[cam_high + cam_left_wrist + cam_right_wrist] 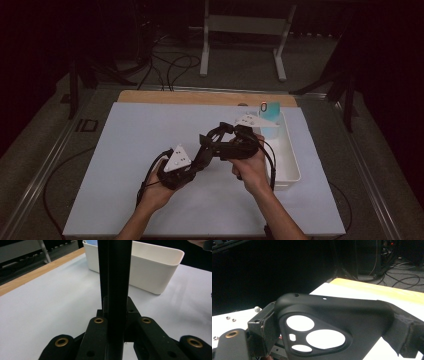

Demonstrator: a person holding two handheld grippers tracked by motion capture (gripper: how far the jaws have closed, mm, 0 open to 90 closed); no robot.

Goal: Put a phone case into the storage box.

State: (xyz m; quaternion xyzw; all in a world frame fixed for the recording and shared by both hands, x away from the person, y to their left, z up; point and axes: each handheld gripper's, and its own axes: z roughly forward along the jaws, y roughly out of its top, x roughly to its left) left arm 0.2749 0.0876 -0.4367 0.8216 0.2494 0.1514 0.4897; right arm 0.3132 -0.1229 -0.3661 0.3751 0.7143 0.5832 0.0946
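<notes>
Jaws of the right gripper [217,142] are seen clamped across a black phone case [352,312], one at each end, so the case is held clear of the counter [140,140]. The left gripper [115,290] has its jaws pressed together; whether the case's edge is pinched there cannot be told. Lifting is judged done; setting down remains, perhaps in the white bin [290,165] beyond.

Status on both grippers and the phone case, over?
Left gripper shut on black phone case, edge-on between its jaws. Right gripper clamped on the case's two ends. White bin off to the right, not in the way.
</notes>
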